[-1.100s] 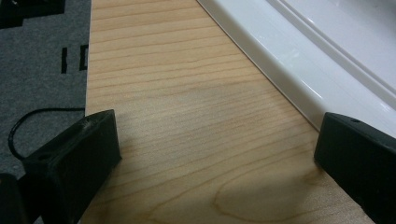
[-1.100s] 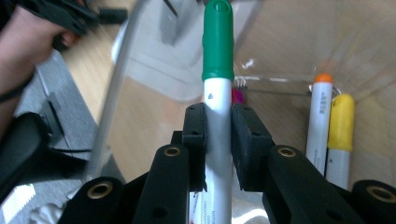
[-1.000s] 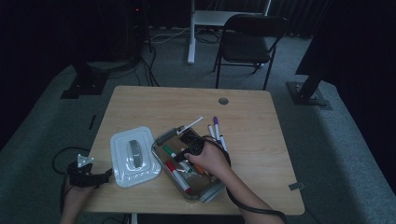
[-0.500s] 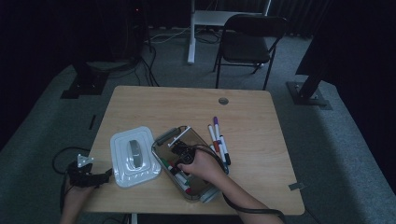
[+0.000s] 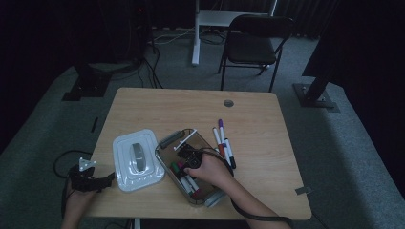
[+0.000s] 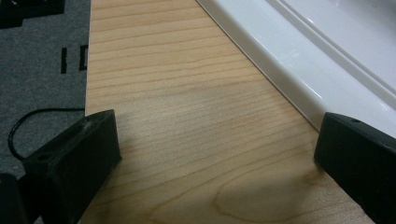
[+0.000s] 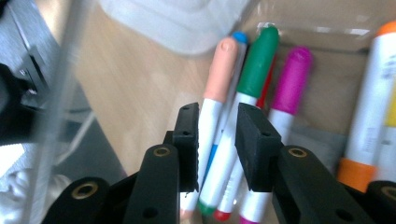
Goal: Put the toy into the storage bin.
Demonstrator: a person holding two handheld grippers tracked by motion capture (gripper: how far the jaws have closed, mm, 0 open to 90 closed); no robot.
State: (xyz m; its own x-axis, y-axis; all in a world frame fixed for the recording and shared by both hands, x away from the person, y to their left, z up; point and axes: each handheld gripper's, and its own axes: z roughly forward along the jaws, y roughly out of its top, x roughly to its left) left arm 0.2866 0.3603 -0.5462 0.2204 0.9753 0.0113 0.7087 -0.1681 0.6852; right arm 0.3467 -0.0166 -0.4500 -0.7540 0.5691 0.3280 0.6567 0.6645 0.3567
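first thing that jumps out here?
The right gripper down inside the clear box near the table's front edge, its jaws just opening a little, with the green-capped marker between them among other bright markers. Next, the white lid lying left of the box, and three loose markers on the wood to its right.

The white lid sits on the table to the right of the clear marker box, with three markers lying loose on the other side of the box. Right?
Not quite. In the high view the white lid lies to the left of the clear marker box, not to the right. The three loose markers do lie on the table on the box's other side, to its right.
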